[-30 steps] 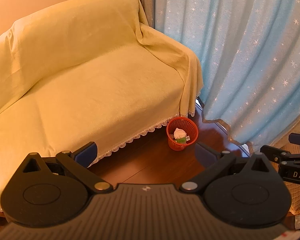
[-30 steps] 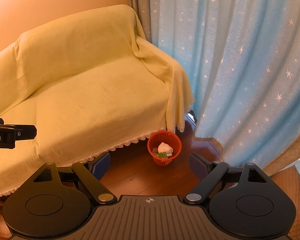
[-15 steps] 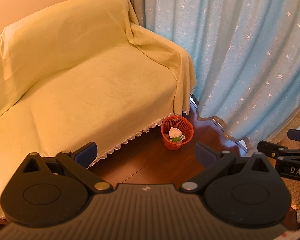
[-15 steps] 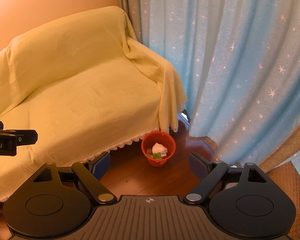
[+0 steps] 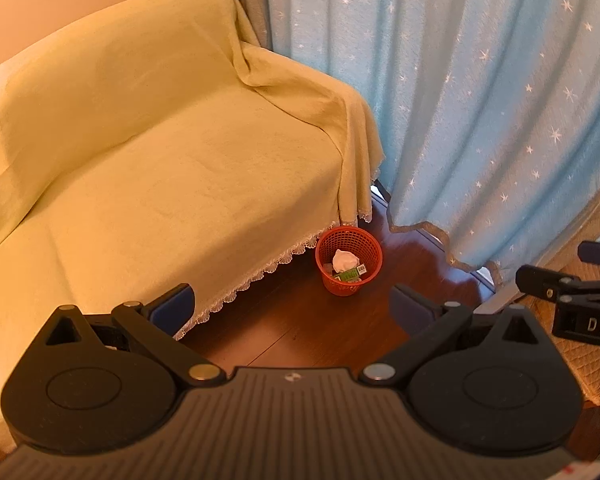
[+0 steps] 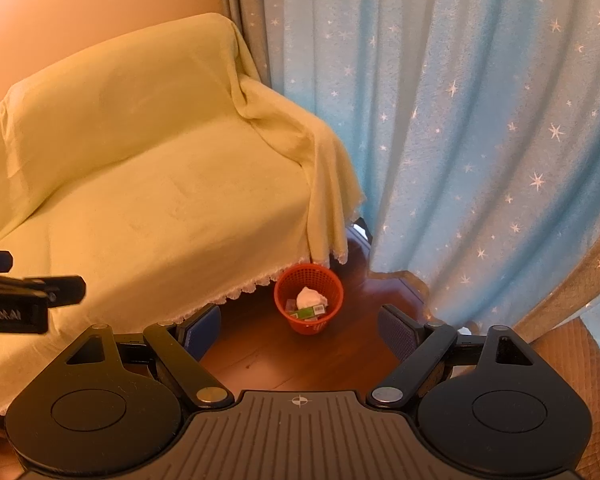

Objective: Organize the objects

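You are holding both grippers high above the floor, and each one is spread wide with nothing between its pads: the left gripper [image 5: 292, 304] and the right gripper [image 6: 300, 326] are both looking down at the orange basket [image 5: 348, 266]. That basket is standing on the wooden floor [image 5: 300, 324] just beside the lace hem of the sofa cover [image 5: 180, 168], near the foot of the starred curtain [image 5: 480, 120]. Inside it, a white crumpled wad [image 6: 310, 297] is lying on top of a green box [image 6: 306, 312]; those seem to be the things you are organizing.

If you are reaching in from here, the narrow mouth is working against you: spread fingers could catch the rim and tip the light basket. The wad may crush or slip, and the lace hem could snag a finger as you are descending.
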Demonstrator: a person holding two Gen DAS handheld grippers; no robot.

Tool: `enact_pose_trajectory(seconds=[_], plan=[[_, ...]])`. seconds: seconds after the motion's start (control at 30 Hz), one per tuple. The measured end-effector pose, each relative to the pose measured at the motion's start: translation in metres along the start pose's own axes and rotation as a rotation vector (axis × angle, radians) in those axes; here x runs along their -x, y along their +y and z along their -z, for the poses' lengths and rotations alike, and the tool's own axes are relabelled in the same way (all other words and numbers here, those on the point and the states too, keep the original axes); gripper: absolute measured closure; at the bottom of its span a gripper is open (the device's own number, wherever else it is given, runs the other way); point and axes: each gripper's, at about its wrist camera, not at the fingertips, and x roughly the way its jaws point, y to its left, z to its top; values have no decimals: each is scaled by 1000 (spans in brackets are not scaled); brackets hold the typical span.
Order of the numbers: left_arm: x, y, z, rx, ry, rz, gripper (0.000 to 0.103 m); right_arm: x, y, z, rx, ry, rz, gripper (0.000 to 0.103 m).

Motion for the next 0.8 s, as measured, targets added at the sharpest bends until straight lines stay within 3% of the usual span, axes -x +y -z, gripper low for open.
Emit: enact_pose_trajectory(seconds=[0.23,0.8], plan=[[-7,-14,2,-18,12,10,1,-3,-4,0,2,9,-1,20],[-7,-8,2,0,20,5,1,-3,3,-1,11,17,-3,20]])
